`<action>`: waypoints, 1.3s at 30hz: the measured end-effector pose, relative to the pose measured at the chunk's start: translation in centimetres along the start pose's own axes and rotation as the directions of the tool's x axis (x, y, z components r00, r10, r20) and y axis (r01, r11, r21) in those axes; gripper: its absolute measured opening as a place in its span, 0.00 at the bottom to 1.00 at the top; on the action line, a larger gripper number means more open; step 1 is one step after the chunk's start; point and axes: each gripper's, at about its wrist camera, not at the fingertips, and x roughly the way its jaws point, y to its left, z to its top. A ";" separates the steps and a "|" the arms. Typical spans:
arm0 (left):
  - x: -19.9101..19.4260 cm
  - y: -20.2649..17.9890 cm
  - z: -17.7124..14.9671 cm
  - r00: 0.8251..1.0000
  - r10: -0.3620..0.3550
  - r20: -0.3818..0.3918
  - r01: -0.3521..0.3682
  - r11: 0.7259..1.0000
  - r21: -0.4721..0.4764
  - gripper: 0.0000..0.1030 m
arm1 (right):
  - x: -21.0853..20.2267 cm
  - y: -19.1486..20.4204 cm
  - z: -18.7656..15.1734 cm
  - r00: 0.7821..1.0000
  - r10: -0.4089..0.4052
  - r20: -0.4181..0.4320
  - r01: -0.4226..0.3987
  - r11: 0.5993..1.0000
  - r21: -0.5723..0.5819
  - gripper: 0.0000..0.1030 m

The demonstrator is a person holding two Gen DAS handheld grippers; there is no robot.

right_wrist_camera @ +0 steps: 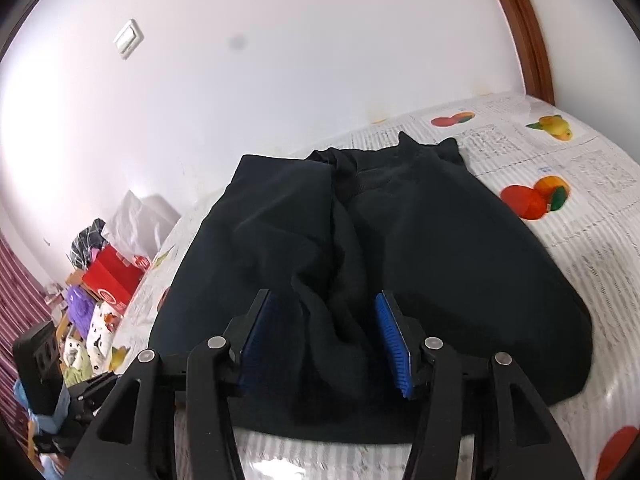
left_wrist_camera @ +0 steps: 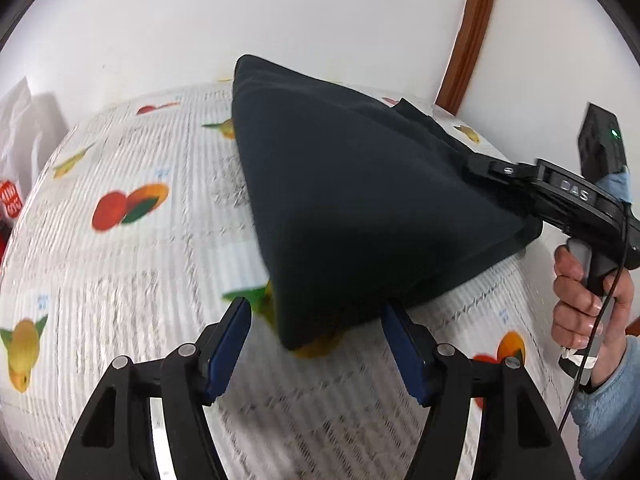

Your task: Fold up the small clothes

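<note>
- Fruit-print tablecloth (right_wrist_camera: 560,216) covers the table; a black garment (right_wrist_camera: 440,240) lies on it.
- Left gripper (left_wrist_camera: 316,320) – spread, garment corner between its fingers.
- Right gripper (right_wrist_camera: 324,320) – spread over bunched garment fabric.
- Red box (right_wrist_camera: 114,276) sits beyond the tablecloth's left edge.

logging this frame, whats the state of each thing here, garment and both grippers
black garment: lying on the fruit-print tablecloth, partly folded, bunched in the middle
left gripper: open, fingers either side of the garment's near corner, not clamped
right gripper: open, fingers straddling a raised fold of the garment
right hand: wrapped around the right gripper's handle
</note>
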 end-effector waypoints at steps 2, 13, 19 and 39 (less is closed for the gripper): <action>0.8 -0.3 0.6 1.000 0.001 -0.009 -0.001 1.000 0.003 0.63 | 1.2 0.1 0.3 1.000 0.012 -0.029 -0.011 1.000 0.015 0.51; 3.8 -1.0 1.4 0.998 0.041 -0.048 -0.041 0.999 0.003 0.66 | -0.1 -0.7 2.5 0.995 0.048 0.085 -0.049 0.999 0.011 0.08; 3.7 -1.8 1.6 0.999 0.038 -0.035 -0.037 0.999 0.020 0.64 | -0.5 -4.0 2.0 0.997 -0.043 0.062 0.038 0.996 0.085 0.08; 5.1 -2.5 2.7 0.995 0.078 -0.058 -0.076 0.996 0.039 0.67 | -2.8 -8.7 1.6 0.983 -0.166 0.073 0.158 0.981 0.109 0.11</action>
